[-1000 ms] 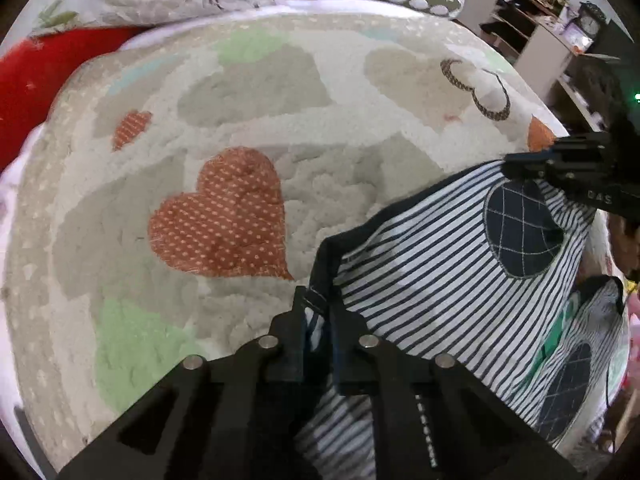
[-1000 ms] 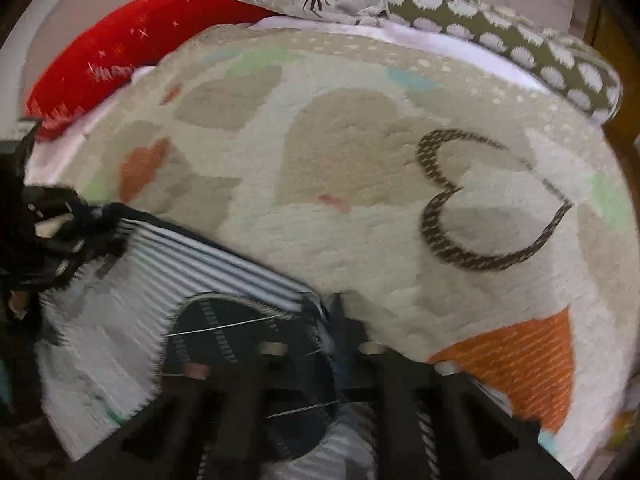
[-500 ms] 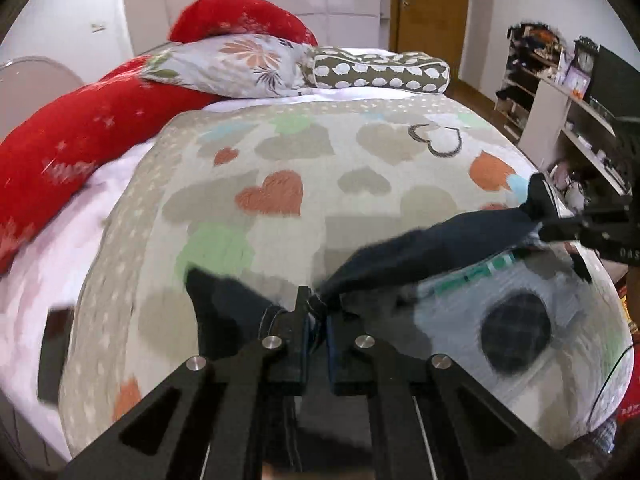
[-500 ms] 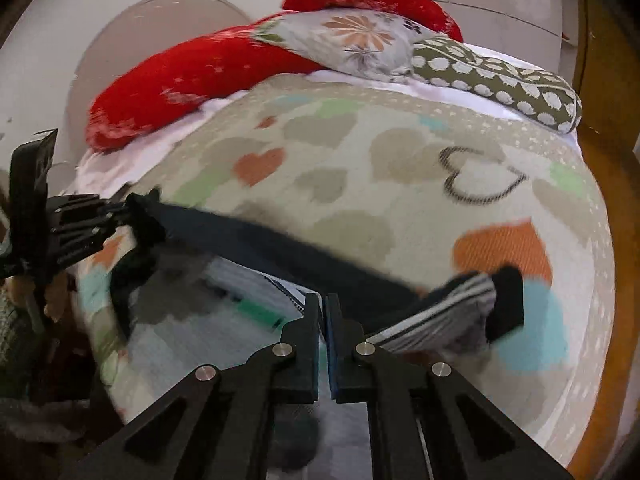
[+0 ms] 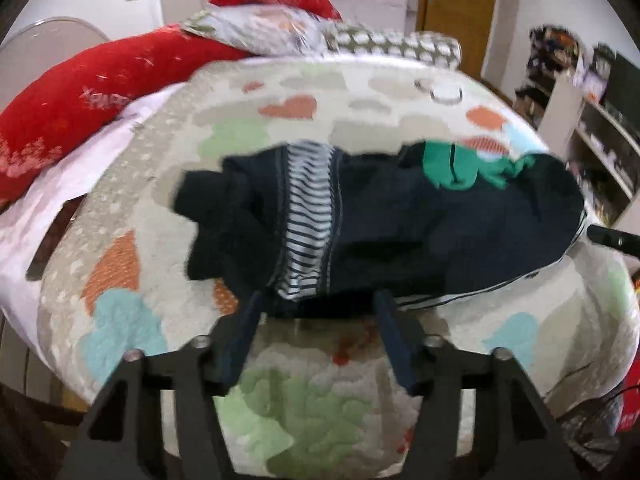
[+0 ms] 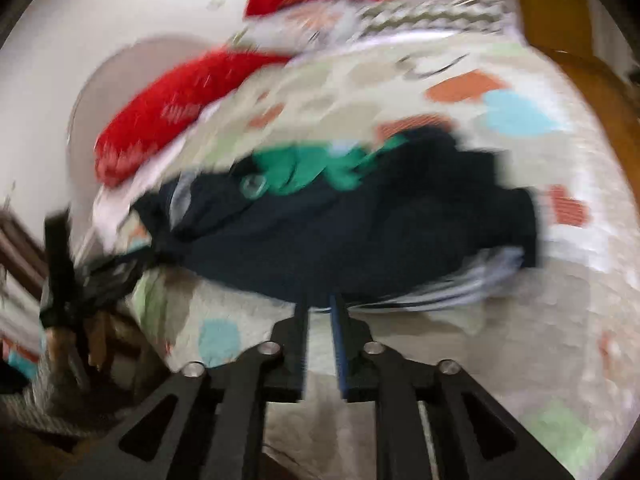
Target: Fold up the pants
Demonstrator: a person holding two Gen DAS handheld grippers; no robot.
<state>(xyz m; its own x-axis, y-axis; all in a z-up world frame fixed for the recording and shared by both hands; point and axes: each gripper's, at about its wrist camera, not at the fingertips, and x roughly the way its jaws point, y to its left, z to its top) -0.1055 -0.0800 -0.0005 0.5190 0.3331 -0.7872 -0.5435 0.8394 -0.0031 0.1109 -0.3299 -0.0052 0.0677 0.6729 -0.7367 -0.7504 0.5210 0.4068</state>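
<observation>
The pants, dark navy with a striped panel and a green patch, lie folded in a crumpled band across the heart-patterned blanket. My left gripper is at their near edge, its jaws opening wide; the hem lies at the fingertips and the pads do not press on it. In the blurred right wrist view the pants lie just past my right gripper. Its jaws are opening and stand a narrow gap apart, with pale blanket showing between them. The other gripper shows at each view's side: right gripper, left gripper.
A red cushion, a floral pillow and a dotted pillow line the bed's far end. A dark flat object lies on the white sheet at left. Shelves stand right of the bed, a wooden door behind.
Both grippers, shut on the pants' edge before, drew back toward the bed's near side and let go. The pants, stretched between them earlier, now lie folded on the blanket.
</observation>
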